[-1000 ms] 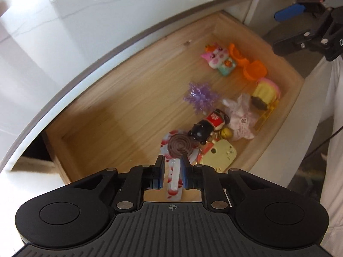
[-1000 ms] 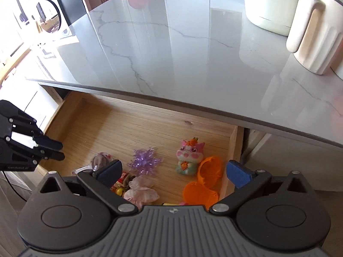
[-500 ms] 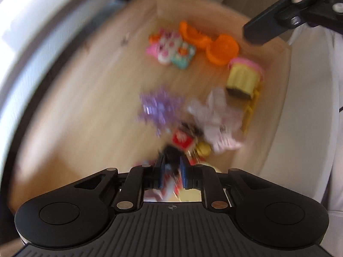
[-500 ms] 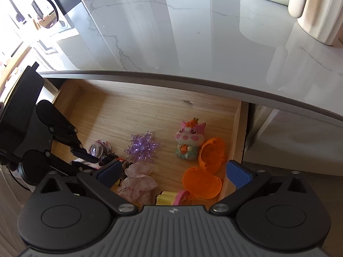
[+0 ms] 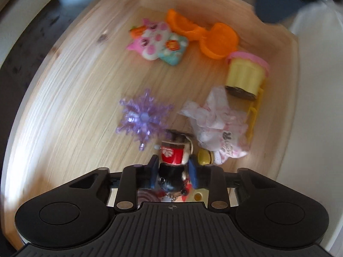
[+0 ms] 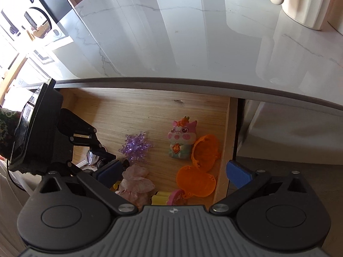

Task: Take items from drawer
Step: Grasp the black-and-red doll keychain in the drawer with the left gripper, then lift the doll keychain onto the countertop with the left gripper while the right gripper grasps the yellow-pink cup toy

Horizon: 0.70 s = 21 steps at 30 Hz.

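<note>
The drawer (image 6: 150, 105) stands pulled out under the marble surface (image 6: 193, 42), and by the look of it the task is barely begun: nothing from the drawer lies on the surface, and nearly everything is inside. Left to take are the purple snowflake (image 5: 143, 117), the pig toy (image 5: 158, 42), the orange capsule (image 5: 214, 38), the yellow tub (image 5: 246, 75), the pink cloth (image 5: 216, 124) and a small gold charm (image 5: 205, 156).

The left gripper (image 5: 173, 169) is low in the drawer, its fingers (image 5: 153, 169) part-closed around a black and red figure (image 5: 172, 154); whether they already press it or only flank it I cannot tell. The figure lies near the drawer's front, just beside the snowflake and the cloth. Its long axis runs along the gripper's line of sight, red body pointing away from the gripper and dark end between the fingers.

The right gripper (image 6: 173, 171) hovers above the drawer's right front, fingers spread wide and holding nothing.
</note>
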{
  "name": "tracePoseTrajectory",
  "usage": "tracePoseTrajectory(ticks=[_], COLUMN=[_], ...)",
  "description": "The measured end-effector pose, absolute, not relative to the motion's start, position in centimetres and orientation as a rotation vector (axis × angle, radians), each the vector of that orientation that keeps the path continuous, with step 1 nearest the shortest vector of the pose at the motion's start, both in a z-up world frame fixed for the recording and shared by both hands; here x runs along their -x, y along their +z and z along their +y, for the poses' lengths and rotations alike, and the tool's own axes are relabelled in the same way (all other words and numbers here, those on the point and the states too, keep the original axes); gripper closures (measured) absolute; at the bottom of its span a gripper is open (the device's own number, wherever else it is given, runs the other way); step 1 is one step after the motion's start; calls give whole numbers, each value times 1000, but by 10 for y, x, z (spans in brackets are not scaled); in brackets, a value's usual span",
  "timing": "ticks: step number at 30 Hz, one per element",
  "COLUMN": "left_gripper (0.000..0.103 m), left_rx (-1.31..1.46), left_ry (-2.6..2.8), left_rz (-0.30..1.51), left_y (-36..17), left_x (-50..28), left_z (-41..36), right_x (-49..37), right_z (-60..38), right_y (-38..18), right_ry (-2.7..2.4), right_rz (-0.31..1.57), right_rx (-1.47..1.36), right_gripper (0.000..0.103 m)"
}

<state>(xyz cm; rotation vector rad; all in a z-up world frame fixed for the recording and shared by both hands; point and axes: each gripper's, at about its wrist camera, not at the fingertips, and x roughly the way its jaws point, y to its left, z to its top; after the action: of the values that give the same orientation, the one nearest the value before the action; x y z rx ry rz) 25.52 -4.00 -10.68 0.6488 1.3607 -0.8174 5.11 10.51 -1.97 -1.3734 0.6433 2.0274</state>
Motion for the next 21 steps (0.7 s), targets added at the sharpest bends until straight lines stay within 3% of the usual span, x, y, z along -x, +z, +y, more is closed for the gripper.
tracePoseTrajectory(ticks=[10, 15, 21], left_gripper=[71, 71, 71], left_rx=[-488, -271, -138], left_ry=[-626, -492, -377], left_rz=[1202, 1083, 1076], left_y=[-36, -5, -5], left_x=[-226, -213, -222], left_z=[6, 48, 77], right_x=[-37, -31, -4], right_z=[94, 98, 103], right_y=[-29, -33, -54], right_ry=[1985, 1944, 1795], right_rz=[545, 633, 876], right_rx=[1454, 1499, 1688], right_gripper=[0, 0, 20])
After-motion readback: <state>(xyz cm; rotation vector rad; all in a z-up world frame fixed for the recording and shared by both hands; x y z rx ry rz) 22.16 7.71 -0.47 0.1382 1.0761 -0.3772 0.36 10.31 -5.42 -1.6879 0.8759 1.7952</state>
